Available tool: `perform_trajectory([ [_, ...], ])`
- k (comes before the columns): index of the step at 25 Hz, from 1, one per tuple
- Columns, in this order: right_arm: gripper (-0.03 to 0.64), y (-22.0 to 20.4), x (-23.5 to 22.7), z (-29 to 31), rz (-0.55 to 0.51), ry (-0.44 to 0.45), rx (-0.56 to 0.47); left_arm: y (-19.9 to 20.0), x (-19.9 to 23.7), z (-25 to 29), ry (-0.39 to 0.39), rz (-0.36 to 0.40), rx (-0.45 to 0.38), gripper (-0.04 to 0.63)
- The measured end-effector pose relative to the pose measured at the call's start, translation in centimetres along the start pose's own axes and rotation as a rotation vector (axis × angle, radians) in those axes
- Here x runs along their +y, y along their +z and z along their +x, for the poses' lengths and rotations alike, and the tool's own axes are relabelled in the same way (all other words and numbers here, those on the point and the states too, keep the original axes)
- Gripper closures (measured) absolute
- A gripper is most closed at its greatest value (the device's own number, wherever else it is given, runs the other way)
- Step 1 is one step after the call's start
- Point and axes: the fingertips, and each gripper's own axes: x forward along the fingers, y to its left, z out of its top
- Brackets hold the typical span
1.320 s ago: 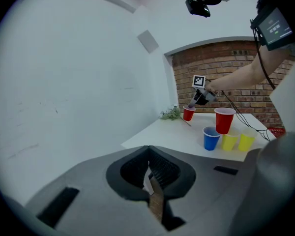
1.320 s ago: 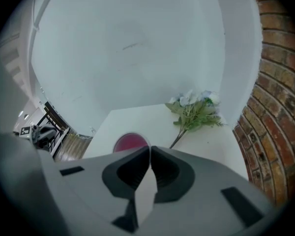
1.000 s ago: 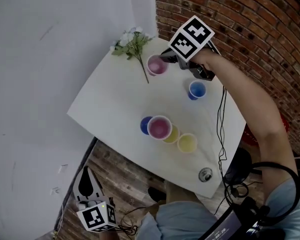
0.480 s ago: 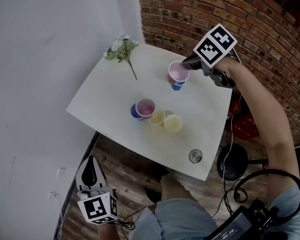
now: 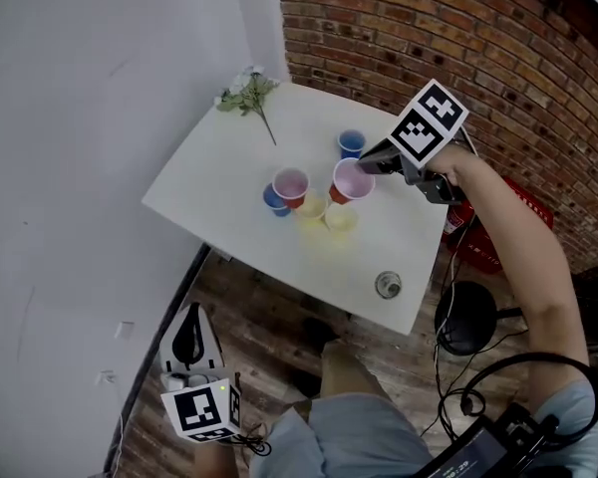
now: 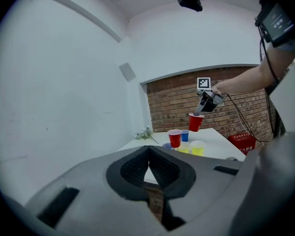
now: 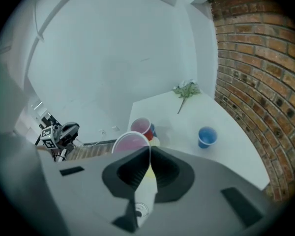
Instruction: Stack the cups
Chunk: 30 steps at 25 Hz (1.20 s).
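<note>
No text can be read with certainty. Square black-and-white code patterns, without letters, are carried on the cubes of the left tongs (image 5: 191,317) and right tongs (image 5: 367,166). White print on a red box (image 6: 242,141) is too small.

The white worktop (image 5: 219,172) carries a standing red cup (image 5: 290,186) a little ahead of the right tongs (image 5: 367,169), with a low blue cup (image 5: 270,200) touching its side away from them. One yellow cup (image 5: 312,210) sits just beside that red cup, and a second yellow cup (image 5: 340,222) lies almost under the tongs' tips. A lone blue cup (image 5: 352,143) stands off to the tongs' right, a flower sprig (image 5: 247,95) lies well ahead at the far corner, and a small round metal thing (image 5: 387,285) sits behind them near the worktop's edge.
</note>
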Motion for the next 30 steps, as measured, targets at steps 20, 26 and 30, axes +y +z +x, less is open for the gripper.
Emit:
perform_trajectory([
  [20,0.597,-0.5,1.6,5.0,-0.015,0.013,0.125,-1.4,1.7,-1.5,0.034,-0.021,0.012,0.586],
  [26,0.597,-0.6,1.5,5.9,-0.014,0.011,0.143,-1.3,2.2,-1.3,0.036,-0.019,0.013,0.586],
  [30,0.597,-0.7,1.3,6.2,-0.010,0.009,0.152,-1.5,2.3,-1.3,0.039,-0.019,0.017,0.586],
])
